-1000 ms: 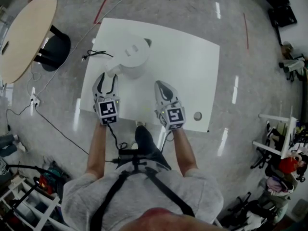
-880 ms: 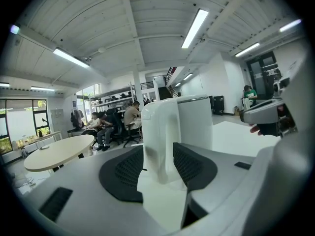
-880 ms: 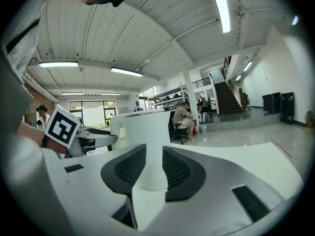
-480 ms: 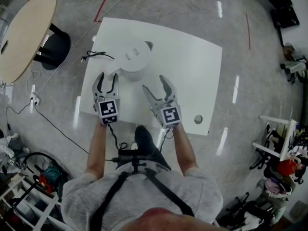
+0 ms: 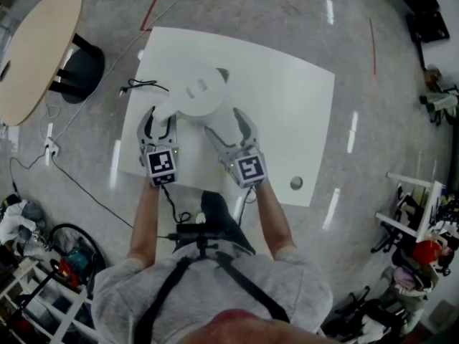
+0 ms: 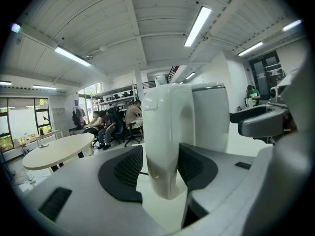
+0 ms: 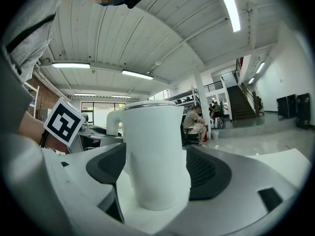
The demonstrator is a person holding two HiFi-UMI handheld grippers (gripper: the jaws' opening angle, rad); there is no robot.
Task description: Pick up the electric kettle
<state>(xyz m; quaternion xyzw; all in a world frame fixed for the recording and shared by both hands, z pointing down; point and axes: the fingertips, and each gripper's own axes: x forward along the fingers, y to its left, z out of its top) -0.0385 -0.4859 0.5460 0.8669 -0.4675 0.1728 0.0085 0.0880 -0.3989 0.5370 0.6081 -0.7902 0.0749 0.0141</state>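
Head view: one white kettle [image 5: 195, 92], lid on so its contents are hidden, stands on a white desk [image 5: 287, 99] toward its 10 o'clock corner. A dark cable [image 5: 143, 84] lies at 9 o'clock of the kettle. One small round object [image 5: 296, 183] sits near the desk's 4 o'clock corner. There are two grippers. The left gripper [image 5: 161, 117] reaches in from 7 o'clock of the kettle, and the right gripper [image 5: 222, 120] reaches in from 5 o'clock. A round wooden table [image 5: 36, 49] stands at 10 o'clock on a glossy grey floor [image 5: 373, 120].

Left gripper view: its jaws are closed on the kettle's handle [image 6: 167, 136], a pad against each side. The kettle body rises behind, at 1 o'clock. Seated people [image 6: 130, 117] and long ceiling lights fill an open workroom.

Right gripper view: its jaws are spread wide and have just been opening. The kettle's body stands between them, and the pads are not pressing it. A staircase [image 7: 243, 104] climbs at 3 o'clock, and one seated person [image 7: 194, 122] is beyond the kettle.
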